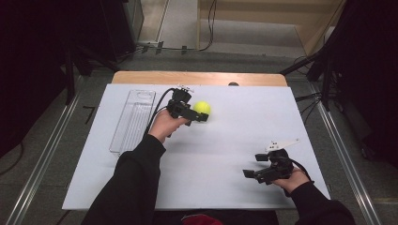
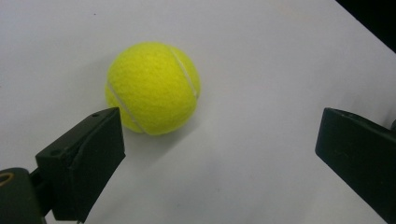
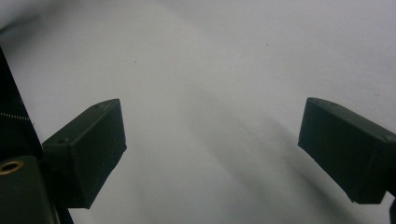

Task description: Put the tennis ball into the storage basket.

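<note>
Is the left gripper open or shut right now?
Open: the left gripper has its jaws spread wide, tennis ball near one jaw, ungripped.

Both forearms are covered to the wrist by long black sleeves, the left sleeve (image 1: 131, 180) broad and loosely creased, the right sleeve (image 1: 315, 202) shorter in the high view. The left gripper (image 1: 202, 116) is matt black with a black cable looping from its rear, and in its own view its blocky rectangular jaws show small screw holes and a brass-coloured ring at the base. The right gripper (image 1: 253, 165) is the same black build, topped by a pale grey three-cornered plate (image 1: 281, 144).
</note>
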Demonstrator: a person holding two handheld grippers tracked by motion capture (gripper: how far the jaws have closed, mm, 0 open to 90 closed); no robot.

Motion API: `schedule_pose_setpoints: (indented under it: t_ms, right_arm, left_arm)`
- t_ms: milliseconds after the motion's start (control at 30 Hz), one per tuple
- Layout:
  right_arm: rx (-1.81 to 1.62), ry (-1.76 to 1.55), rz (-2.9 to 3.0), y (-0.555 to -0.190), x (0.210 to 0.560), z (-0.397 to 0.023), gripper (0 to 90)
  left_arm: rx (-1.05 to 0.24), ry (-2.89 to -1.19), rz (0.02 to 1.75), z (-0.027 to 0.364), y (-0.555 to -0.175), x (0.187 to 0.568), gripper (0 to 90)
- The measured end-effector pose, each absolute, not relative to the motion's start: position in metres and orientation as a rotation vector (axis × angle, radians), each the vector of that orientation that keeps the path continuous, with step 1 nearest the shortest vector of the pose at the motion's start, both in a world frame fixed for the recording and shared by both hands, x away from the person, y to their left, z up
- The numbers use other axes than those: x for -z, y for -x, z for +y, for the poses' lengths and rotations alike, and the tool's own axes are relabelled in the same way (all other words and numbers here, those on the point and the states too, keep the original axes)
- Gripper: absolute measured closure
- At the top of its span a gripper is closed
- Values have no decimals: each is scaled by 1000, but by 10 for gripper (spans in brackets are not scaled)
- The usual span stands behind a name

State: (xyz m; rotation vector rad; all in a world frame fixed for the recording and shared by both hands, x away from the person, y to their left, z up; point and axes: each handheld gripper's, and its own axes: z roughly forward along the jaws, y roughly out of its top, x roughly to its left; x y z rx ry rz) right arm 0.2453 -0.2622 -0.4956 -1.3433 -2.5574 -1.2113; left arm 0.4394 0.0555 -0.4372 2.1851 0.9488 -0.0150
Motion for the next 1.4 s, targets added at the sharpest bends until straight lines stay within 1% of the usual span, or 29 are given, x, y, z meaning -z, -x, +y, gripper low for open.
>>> schedule_pose_setpoints:
  t_ms: [400,733,1000,1167,1400]
  right_arm:
    - [1214,1345,-2556,-246,496,-263,58]
    - [1213,1337,-2558,-246,496,-262,58]
    - [1213,1335,-2556,-246,496,-262,58]
    - [1214,1334,-2557,-246,496,-262,58]
    - [1215,1333,-2555,-245,496,-262,58]
  left_arm:
    - [-28,-2220,955,46,-453,437,19]
    - [-23,-2244,963,35,-463,439,19]
    - [-33,-2227,977,30,-473,440,19]
    - [-44,-2246,981,25,-478,440,19]
    - [-38,-2211,996,21,-485,439,20]
